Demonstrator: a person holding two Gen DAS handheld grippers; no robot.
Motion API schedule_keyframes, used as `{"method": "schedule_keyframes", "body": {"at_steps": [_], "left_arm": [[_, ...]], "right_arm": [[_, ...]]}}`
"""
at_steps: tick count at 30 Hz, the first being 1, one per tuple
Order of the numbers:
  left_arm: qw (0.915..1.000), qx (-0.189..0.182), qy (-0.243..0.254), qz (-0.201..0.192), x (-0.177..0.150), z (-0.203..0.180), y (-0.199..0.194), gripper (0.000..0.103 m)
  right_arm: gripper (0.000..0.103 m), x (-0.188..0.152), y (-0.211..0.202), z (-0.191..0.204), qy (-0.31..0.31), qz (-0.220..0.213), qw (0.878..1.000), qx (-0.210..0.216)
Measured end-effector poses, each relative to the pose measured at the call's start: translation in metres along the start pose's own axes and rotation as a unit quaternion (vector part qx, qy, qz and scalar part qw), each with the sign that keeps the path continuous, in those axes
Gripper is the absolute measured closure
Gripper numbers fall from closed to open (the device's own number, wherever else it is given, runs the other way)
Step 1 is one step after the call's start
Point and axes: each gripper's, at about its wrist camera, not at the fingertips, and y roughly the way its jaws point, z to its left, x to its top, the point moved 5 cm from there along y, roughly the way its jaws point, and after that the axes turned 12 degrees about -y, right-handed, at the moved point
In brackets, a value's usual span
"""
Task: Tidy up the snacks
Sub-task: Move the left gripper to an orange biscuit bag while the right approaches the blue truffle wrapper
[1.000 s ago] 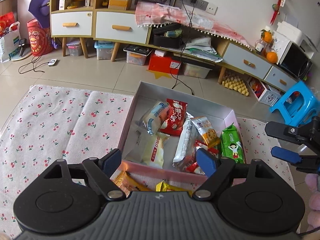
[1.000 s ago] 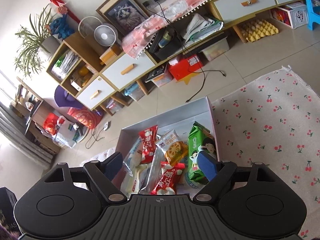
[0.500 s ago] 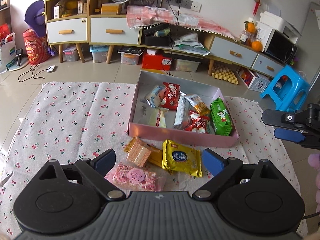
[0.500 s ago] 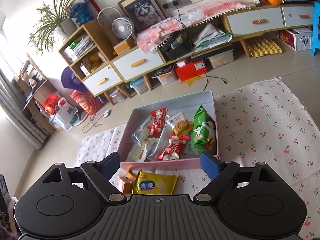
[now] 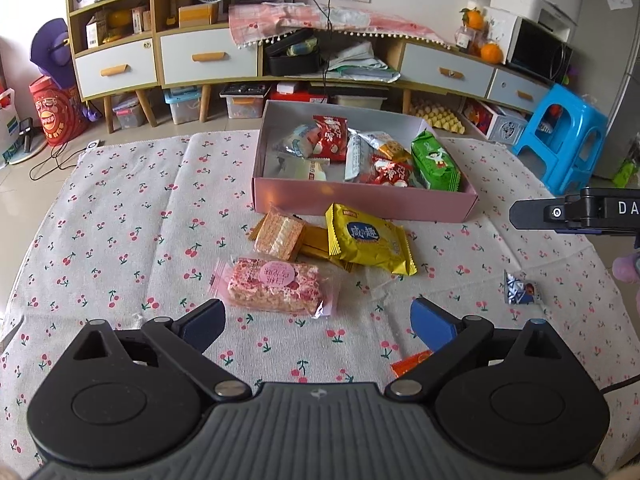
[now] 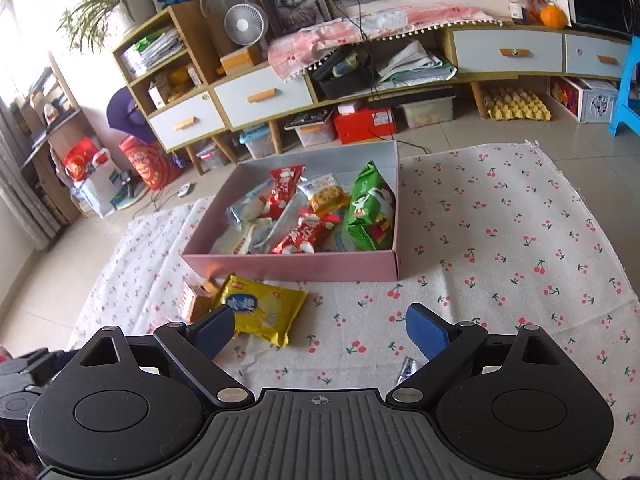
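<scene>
— What do the tools look like?
— Left gripper [image 5: 318, 322] and right gripper [image 6: 320, 330] match: black linkage arms, round black discs, silver screws, ribbed grey housing.
— And the fingers [image 5: 432, 322]?
— Blue pads; white letters "DA" mark one arm.

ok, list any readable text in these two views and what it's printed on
"咸趣" on the blue oval of the yellow snack pack.
"DA", cut off by the frame edge, on the right gripper body.
Chinese characters on the round pink label of the pink rice-crisp bar: seen upside down, not legible.
Print on the green packet and red packets in the pink box: too small to read.
Red bag by the shelf: characters blurred.
</scene>
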Motion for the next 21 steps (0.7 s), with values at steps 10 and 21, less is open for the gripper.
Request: {"method": "schedule_keyframes", "body": {"at_steps": [10, 21], "left_arm": [[0.9993, -0.033, -0.007, 0.018, -0.021, 0.002, -0.004, 0.002], [0.9958, -0.066, 0.007, 0.063, -0.056, -0.020, -0.007, 0.002]], "right_arm": [[0.006, -0.028, 0.007, -0.008, -0.032, 0.020, 0.999, -0.013], [0.006, -0.064, 0.015, -0.025, -0.087, 0.083, 0.991, -0.054]]}}
